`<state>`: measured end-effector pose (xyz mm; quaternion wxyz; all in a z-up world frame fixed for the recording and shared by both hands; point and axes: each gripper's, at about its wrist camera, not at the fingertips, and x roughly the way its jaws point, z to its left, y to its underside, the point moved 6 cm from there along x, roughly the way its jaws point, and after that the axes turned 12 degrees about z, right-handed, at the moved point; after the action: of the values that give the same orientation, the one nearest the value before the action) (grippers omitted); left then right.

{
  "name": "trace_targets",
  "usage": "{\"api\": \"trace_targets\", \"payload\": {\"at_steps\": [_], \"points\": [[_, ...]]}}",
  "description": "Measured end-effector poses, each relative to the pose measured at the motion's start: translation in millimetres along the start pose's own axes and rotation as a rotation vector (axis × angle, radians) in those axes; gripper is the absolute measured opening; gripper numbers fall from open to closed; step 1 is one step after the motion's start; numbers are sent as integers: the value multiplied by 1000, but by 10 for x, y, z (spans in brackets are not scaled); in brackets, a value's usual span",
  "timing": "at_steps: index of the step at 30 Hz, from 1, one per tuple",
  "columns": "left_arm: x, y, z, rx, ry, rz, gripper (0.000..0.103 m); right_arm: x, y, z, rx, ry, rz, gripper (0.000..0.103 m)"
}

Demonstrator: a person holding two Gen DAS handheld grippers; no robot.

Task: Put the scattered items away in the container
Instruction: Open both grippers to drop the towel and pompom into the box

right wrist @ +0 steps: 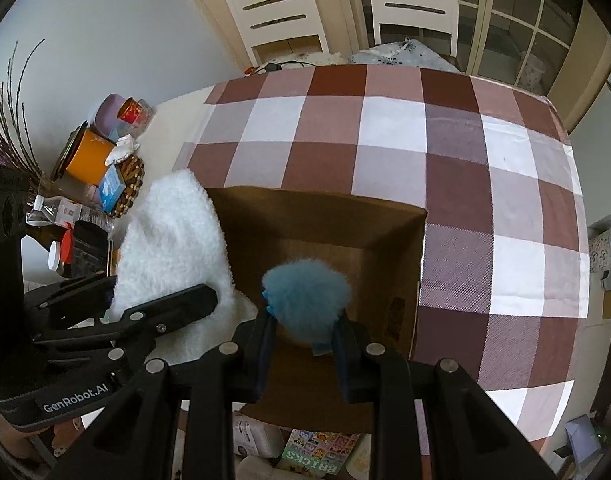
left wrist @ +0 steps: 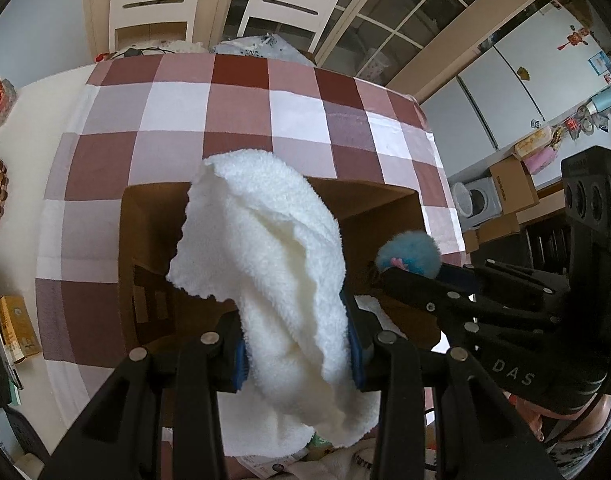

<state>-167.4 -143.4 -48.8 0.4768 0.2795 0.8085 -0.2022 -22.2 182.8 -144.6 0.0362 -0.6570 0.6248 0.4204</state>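
A table is covered with a checked cloth in red-brown, pink and white squares. Two white chairs with slots in their backs are seen behind the table, next to glass doors with white bars. Along the left side of the table, a crowd of small things is kept: an orange tin, a purple cup, a bottle and some dry twigs.

One brown cardboard box is set open on the cloth. Two soft things are held over it. One white fluffy towel is pinched tight by the left gripper and hangs above the left part of the box. One blue fuzzy ball is squeezed by the right gripper above the middle of the box. A little more white cloth is seen inside the box, under the towel.
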Motion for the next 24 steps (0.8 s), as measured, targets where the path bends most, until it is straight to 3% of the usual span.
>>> {"api": "trace_targets", "payload": {"at_steps": [14,19,24], "points": [[68,-25,-9,-5,-13,21,38,70,-20,-22,-1,13,9,28],[65,-21,0,0,-70,29,50,69,-17,-42,-11,51,1,28],[-13,-19,9,14,-163,20,71,18,-19,-106,-13,109,-15,41]]}}
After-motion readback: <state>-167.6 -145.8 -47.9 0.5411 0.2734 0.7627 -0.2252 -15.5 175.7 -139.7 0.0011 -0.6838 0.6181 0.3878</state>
